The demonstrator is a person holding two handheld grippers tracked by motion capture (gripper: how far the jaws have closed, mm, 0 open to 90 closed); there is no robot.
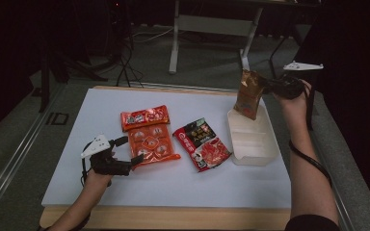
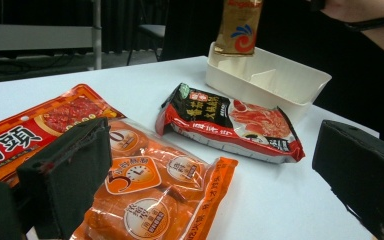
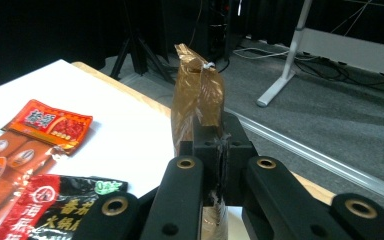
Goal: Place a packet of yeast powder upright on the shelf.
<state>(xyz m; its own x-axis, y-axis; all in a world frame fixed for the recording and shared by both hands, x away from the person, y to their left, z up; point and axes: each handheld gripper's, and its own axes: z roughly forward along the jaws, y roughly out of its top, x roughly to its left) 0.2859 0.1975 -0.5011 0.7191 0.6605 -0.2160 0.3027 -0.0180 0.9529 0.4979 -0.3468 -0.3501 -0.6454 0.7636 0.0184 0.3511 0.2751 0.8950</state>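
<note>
Our right gripper (image 1: 270, 87), upper right of the frame, pinches the brown packet (image 1: 248, 94) over the white tray (image 1: 265, 153), probably to drop it inside, while our left gripper (image 1: 127, 150) waits spread.

the left gripper (image 1: 126, 150) rests low at seven o'clock, jaws spread wide, pointing toward three. the right gripper (image 1: 266, 86) is raised at one o'clock, jaws clamped together, forearm reaching straight up from five.

Parted jaws over orange packet (image 2: 155, 195), near white tray (image 2: 280, 82).
</note>
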